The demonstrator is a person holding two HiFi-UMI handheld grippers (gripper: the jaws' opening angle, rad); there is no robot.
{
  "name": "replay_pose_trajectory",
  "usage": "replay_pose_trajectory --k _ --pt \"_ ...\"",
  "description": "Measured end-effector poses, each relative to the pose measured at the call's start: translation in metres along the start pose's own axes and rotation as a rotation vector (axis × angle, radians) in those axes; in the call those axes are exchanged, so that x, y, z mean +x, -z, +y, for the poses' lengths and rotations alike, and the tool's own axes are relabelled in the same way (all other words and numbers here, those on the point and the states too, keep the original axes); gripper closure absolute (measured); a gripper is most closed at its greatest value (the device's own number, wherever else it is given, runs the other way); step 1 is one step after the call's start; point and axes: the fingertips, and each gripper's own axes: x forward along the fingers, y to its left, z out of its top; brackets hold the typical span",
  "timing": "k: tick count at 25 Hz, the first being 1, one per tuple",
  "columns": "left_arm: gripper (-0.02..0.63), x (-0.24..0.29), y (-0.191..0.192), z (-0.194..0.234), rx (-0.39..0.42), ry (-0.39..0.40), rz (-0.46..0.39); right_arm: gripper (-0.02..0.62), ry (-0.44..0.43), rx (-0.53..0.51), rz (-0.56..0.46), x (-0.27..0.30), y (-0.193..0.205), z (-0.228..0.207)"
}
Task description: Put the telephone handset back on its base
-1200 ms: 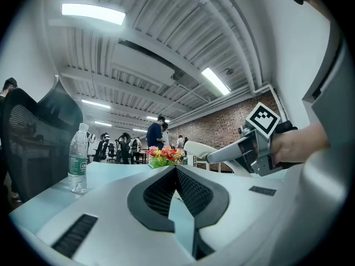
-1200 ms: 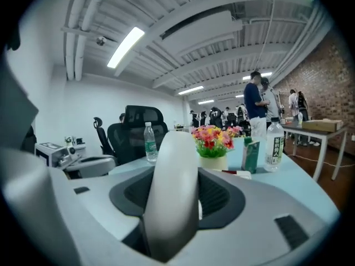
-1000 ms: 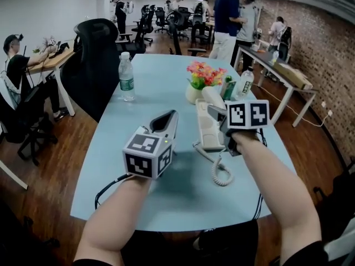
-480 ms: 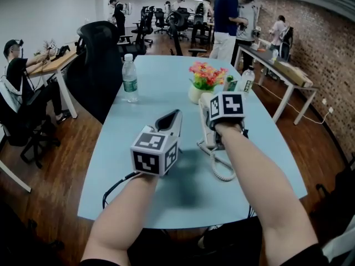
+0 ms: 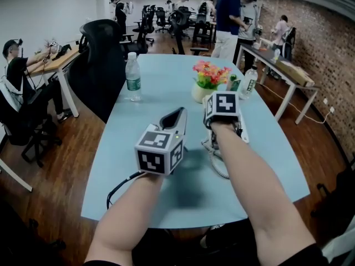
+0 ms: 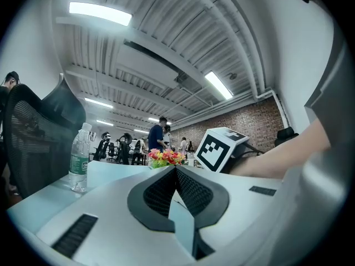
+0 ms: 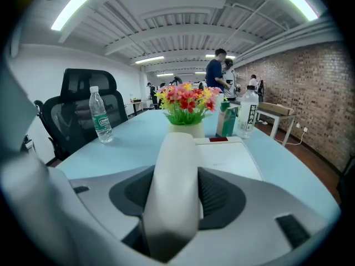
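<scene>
Right gripper view: your right tongs [image 7: 177, 195] pinch the handset [image 7: 176, 159] near the base [image 7: 228, 158]; your left tongs [image 6: 176, 170] are pressed together.

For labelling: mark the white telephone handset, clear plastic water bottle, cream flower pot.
white telephone handset [image 7: 173, 184], right gripper view, back
water bottle [image 5: 133, 83], head view, label
flower pot [image 7: 187, 129], right gripper view, front

1. Brick wall [image 5: 327, 43] on the right, plain white wall [image 5: 44, 10] on the left.
2. Dark wooden floor [image 5: 61, 165].
3. Pale blue worktop [image 5: 161, 93], with a black office chair [image 5: 102, 54] beside it.
4. Strip lights [image 6: 100, 14] on a ribbed ceiling [image 6: 166, 37].
</scene>
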Motion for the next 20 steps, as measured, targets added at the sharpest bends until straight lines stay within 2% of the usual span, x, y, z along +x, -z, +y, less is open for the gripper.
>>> replay_pose_trajectory --k 4,6,10,16,18,19,20 --pt "0.609 0.0 0.0 0.001 -0.002 0.001 0.0 0.345 0.007 -0.034 -0.004 0.0 -0.002 0.003" --pt "0.609 0.001 0.001 0.0 0.004 0.003 0.003 0.312 -0.007 -0.048 -0.008 -0.003 -0.006 0.005" --pt "0.609 0.001 0.002 0.003 0.009 -0.002 0.01 0.311 -0.026 -0.083 -0.035 -0.013 -0.015 0.005" --pt "0.609 0.002 0.007 0.009 0.016 -0.018 0.022 0.312 -0.101 -0.127 -0.082 -0.024 -0.024 0.014" --pt "0.609 0.003 0.008 0.013 0.016 -0.024 0.025 0.314 -0.149 -0.124 -0.097 -0.026 -0.027 0.019" --pt "0.609 0.003 0.009 0.014 0.017 -0.026 0.027 0.356 -0.18 -0.121 -0.11 -0.028 -0.03 0.022" --pt "0.609 0.004 0.009 0.015 0.017 -0.027 0.028 0.455 -0.212 -0.114 -0.127 -0.032 -0.032 0.026"
